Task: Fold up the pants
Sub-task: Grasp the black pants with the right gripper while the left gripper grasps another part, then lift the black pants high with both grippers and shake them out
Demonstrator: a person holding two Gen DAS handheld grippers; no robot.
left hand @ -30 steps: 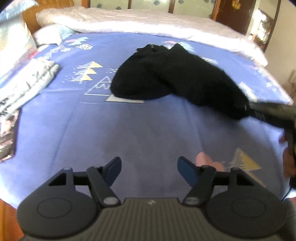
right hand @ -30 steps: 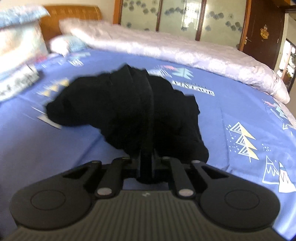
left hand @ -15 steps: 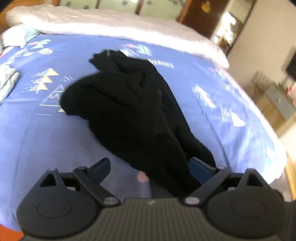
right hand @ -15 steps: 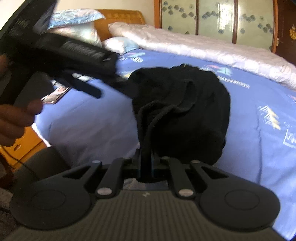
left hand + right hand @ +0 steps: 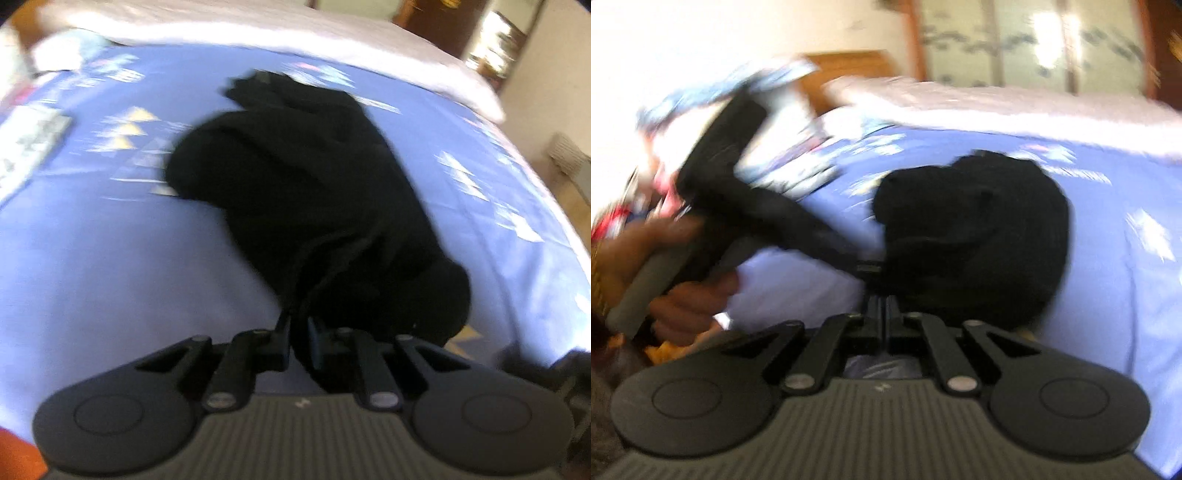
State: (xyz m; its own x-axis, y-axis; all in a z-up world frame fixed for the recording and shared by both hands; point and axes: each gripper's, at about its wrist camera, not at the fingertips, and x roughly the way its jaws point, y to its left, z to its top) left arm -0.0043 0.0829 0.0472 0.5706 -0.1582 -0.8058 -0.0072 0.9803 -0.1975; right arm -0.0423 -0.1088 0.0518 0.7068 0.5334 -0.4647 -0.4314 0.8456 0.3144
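Observation:
Black pants (image 5: 310, 192) lie crumpled on the blue bed sheet (image 5: 110, 266), stretched toward the near edge. My left gripper (image 5: 299, 339) is shut on a near edge of the pants. My right gripper (image 5: 884, 310) is shut on another near edge of the pants (image 5: 975, 229). In the right wrist view the left gripper's body (image 5: 746, 199) shows at the left, held in a hand, its tip at the pants right beside my right gripper. Both views are blurred.
A white quilt (image 5: 258, 33) lies along the far side of the bed. Folded patterned bedding (image 5: 29, 144) sits at the left. A wooden headboard (image 5: 849, 70) and glass doors stand behind. The bed's right edge drops to the floor (image 5: 576, 206).
My left gripper was open over the sheet, moved right to the pants' near end and shut on it. My right gripper stayed shut on the pants and pulled them toward the near edge.

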